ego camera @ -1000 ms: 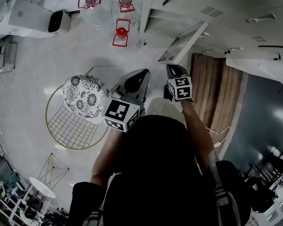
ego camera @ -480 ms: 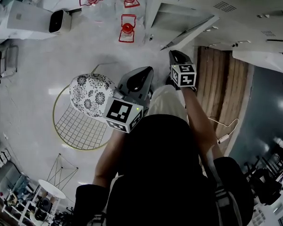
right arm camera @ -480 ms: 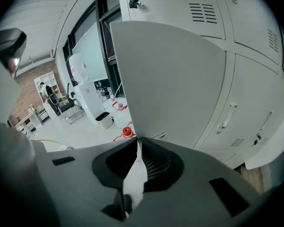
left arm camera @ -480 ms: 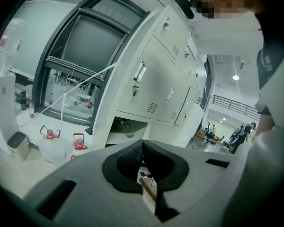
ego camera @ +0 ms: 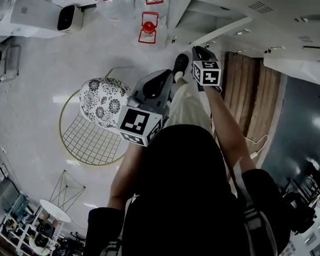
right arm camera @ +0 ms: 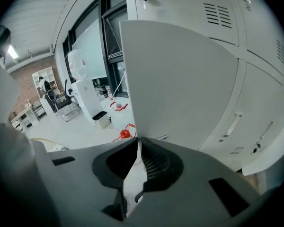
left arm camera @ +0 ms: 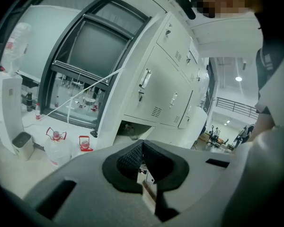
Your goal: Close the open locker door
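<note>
the upright free edge of the open locker door [right arm camera: 180, 89] is pinched between the nearly closed jaws of the right gripper [right arm camera: 138, 143], with the locker [right arm camera: 260, 93] lying just beyond, while the left gripper [left arm camera: 142, 148] is held shut, empty and farther off.

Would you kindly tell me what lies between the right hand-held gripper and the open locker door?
Nothing: in the right gripper view the right hand-held gripper points straight at the open locker door, its tips at the door's lower edge.
</note>
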`<state>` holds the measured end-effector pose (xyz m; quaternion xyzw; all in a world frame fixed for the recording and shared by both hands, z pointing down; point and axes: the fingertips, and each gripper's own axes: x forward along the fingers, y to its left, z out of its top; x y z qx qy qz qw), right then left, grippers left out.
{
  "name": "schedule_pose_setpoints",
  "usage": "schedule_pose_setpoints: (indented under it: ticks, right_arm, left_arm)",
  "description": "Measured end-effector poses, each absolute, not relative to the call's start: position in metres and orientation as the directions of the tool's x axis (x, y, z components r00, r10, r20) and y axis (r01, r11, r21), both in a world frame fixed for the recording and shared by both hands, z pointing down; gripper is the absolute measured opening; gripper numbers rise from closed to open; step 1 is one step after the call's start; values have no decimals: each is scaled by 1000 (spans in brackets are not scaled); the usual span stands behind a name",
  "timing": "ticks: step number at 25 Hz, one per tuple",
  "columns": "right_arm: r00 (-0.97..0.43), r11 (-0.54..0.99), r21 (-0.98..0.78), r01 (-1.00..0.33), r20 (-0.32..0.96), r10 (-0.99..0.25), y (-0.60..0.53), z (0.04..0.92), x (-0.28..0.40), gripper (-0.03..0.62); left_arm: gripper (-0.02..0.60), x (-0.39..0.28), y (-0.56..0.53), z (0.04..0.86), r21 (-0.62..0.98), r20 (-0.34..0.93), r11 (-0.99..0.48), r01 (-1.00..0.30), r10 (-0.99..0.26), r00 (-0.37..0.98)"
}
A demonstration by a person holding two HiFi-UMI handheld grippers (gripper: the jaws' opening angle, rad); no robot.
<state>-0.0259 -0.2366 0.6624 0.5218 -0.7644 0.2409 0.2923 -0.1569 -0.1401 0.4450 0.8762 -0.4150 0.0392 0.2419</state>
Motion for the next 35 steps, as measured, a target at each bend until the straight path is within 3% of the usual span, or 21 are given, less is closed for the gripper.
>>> schedule_pose_setpoints:
  ticks: [35]
  right_arm:
    - [-311, 288, -150, -946, 678, -666, -330, 676, -43, 5]
  left_arm:
    - [17, -145, -204, 454, 398, 291, -519, -757, -711, 640]
